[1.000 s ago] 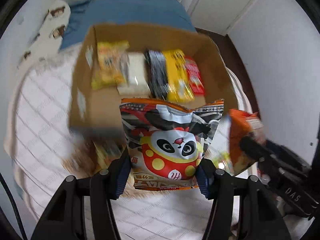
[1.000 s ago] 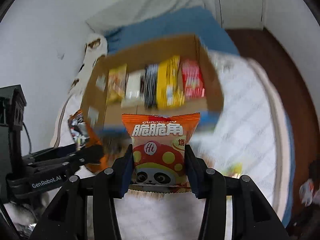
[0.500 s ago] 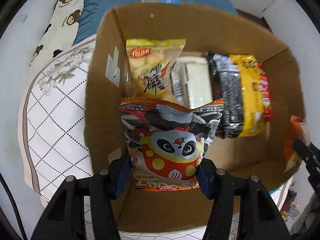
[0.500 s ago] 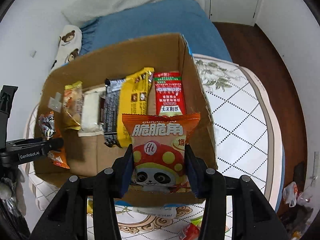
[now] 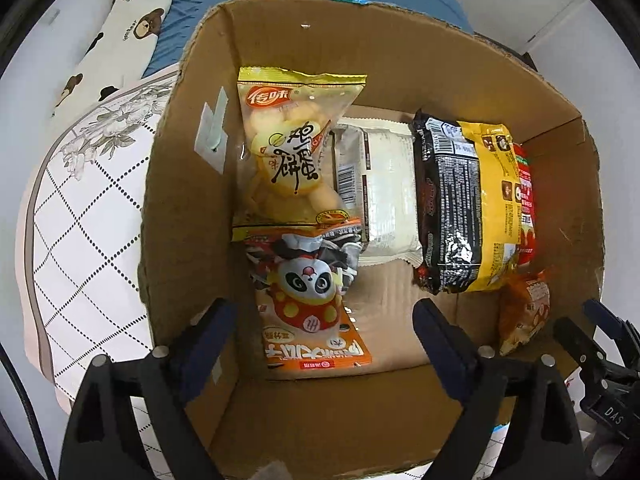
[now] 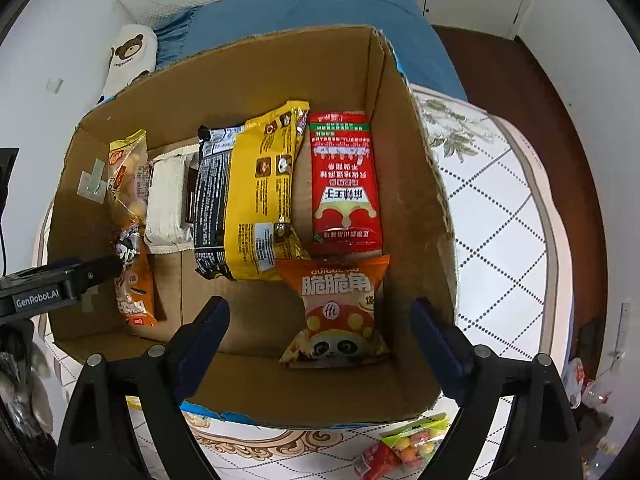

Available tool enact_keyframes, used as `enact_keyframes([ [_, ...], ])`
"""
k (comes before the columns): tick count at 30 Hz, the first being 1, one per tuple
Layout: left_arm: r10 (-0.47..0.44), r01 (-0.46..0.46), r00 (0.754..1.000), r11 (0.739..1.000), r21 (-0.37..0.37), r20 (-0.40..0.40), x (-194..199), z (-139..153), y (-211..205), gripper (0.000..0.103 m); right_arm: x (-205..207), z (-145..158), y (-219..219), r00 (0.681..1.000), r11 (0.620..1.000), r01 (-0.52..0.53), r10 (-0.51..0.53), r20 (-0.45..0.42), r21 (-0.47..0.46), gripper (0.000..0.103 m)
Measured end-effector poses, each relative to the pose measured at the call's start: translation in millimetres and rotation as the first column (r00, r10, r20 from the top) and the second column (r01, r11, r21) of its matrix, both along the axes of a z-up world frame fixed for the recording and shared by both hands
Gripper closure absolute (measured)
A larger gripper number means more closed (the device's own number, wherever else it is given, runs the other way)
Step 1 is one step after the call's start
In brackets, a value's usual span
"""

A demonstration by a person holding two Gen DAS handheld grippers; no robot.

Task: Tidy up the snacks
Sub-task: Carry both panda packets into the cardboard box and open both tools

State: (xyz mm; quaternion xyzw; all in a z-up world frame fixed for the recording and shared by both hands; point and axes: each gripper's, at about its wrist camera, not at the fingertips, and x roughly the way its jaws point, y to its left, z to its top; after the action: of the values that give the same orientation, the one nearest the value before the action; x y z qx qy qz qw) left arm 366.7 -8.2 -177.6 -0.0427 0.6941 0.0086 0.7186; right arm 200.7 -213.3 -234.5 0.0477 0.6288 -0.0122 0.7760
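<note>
Left fingers (image 5: 204,332): spread wide, holding nothing.
Right fingers (image 6: 436,336): spread wide, holding nothing.
Panda snack bag (image 5: 310,292): orange-black, flat between left fingers.
Orange snack bag (image 6: 340,312): panda print, between right fingers, inside cardboard box (image 6: 424,184).

Red packet (image 5: 525,204): in the left wrist view, mostly hidden behind the yellow packet (image 5: 494,204), only a narrow strip showing. White packet (image 6: 166,200): in the right wrist view, its right side covered by the black packet (image 6: 210,200). Orange panda bag (image 5: 524,312): partly cut by the cardboard box (image 5: 568,184) wall. Small candy bags (image 6: 404,450) near the lower frame edge: print too small to read. Bear pillow (image 6: 130,56): largely hidden behind the box's far wall.
</note>
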Motion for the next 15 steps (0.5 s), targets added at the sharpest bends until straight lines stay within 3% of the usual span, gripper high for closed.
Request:
enact_keyframes([
  [7, 0.02, -0.019, 0.992, 1.0, -0.01, 0.121, -30, 25, -4, 0.012, -12, 20, 5, 0.998, 1.0, -0.007, 0.009, 0.061, -0.023, 0.01],
  [15, 0.025, -0.029, 0.964, 1.0, 0.009, 0.266, -75, 60, -8, 0.012, -39, 51, 19, 0.987, 0.998, -0.025, 0.032, 0.155, -0.05, 0.01],
])
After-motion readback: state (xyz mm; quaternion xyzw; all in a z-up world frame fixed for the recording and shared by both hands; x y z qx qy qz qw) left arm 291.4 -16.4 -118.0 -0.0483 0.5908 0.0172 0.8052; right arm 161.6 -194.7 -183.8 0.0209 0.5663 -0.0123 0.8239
